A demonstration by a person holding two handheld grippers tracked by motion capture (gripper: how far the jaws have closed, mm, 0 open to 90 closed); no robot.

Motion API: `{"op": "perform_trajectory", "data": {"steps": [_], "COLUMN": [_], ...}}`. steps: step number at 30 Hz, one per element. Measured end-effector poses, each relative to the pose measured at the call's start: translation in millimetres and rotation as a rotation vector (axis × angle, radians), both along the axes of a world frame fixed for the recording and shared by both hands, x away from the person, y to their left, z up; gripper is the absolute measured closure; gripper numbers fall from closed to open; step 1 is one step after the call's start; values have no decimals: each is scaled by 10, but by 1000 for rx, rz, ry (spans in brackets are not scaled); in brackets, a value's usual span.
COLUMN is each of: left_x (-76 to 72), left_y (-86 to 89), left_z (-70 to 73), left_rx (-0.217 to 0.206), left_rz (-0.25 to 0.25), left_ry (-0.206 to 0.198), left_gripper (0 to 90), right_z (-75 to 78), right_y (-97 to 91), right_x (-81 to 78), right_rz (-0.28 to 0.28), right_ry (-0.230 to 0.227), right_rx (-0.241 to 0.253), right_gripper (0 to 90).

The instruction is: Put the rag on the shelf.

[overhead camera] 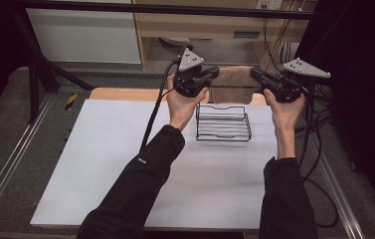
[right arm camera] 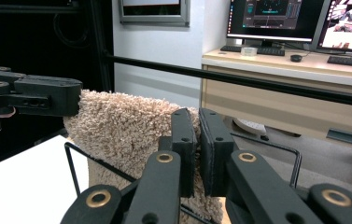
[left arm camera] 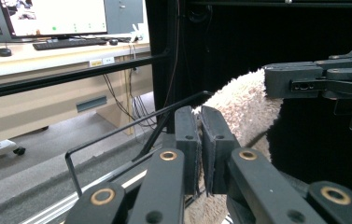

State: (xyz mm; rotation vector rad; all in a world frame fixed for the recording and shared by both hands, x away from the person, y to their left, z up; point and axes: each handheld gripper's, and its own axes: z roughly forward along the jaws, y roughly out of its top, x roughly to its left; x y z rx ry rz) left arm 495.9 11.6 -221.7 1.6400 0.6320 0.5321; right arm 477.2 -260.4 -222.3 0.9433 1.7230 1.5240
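Note:
A beige fluffy towel (overhead camera: 232, 83) hangs stretched between my two grippers, above the far edge of a black wire basket (overhead camera: 223, 123) on the white table (overhead camera: 125, 164). My left gripper (overhead camera: 211, 74) is shut on the towel's left end. My right gripper (overhead camera: 254, 73) is shut on its right end. In the left gripper view the jaws (left arm camera: 200, 121) pinch the towel (left arm camera: 239, 107) edge, with the basket's wire rim (left arm camera: 131, 126) just below and the right gripper (left arm camera: 313, 79) beyond. In the right gripper view the jaws (right arm camera: 198, 123) clamp the towel (right arm camera: 127, 121) over the basket wire (right arm camera: 78, 158), facing the left gripper (right arm camera: 29, 98).
A wooden board (overhead camera: 125, 93) lies at the table's far edge, a black frame bar (overhead camera: 175, 9) crosses behind it, and cables (overhead camera: 319, 149) trail down the right side. Desks with monitors (right arm camera: 276, 18) stand beyond the table.

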Motion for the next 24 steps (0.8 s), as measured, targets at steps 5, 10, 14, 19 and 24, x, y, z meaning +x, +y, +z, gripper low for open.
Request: {"op": "perform_trajectory", "data": {"steps": [5, 10, 14, 19, 24], "left_x": [-38, -83, -121, -159, -169], "left_y": [0, 0, 7, 3, -3], "left_z": [-28, -63, -89, -130, -157], "left_rx": [9, 23, 30, 51, 57], "left_rz": [-6, -12, -21, -30, -32], "left_ry": [8, 20, 31, 48, 61], "left_gripper": [862, 860, 859, 856, 850], "right_z": [-19, -41, -62, -97, -133], "right_y": [-1, -7, -12, -18, -20], "right_x": [-38, -80, -133, -174, -204], "right_rz": [2, 8, 16, 24, 25], "right_ry": [13, 20, 25, 50, 67], "right_rx": [-4, -16, -26, -33, -39], "right_gripper": [856, 855, 855, 854, 854]}}
